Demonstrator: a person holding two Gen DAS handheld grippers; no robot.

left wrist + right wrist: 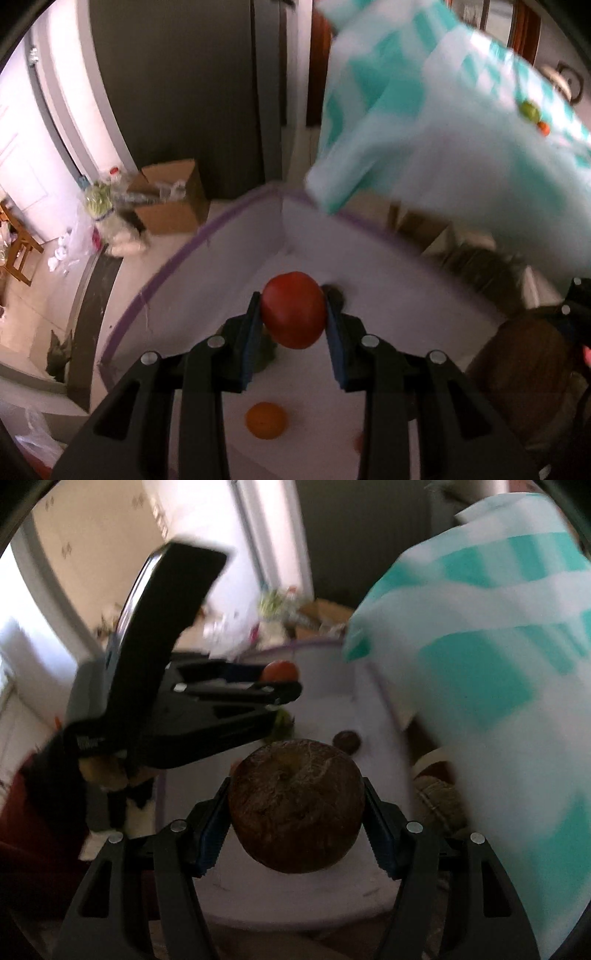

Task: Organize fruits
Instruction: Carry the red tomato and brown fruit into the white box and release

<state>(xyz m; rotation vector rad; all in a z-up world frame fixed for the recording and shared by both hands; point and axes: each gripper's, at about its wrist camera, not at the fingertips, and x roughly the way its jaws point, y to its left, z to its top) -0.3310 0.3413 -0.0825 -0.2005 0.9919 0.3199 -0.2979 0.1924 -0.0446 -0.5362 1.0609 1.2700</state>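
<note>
My left gripper point(291, 295) is shut on a round red fruit point(293, 314) and hangs over a white box with a purple rim point(173, 269). On the box floor lie an orange point(266, 420) and something green point(264, 356), partly hidden by the left finger. In the right wrist view my right gripper point(295, 784) is shut on a large brown rough-skinned fruit point(295, 808) above the same box point(321, 657). Beyond it, the left gripper point(284, 688) carries the red fruit point(280, 670). A small dark fruit point(346, 741) lies in the box.
A blurred teal-and-white checked cloth point(443, 110) point(498, 664) hangs at the upper right, over the box's far corner. A cardboard box point(170, 199) and plastic bags point(103, 214) sit on the floor beyond. A woven basket point(439, 794) shows right of the box.
</note>
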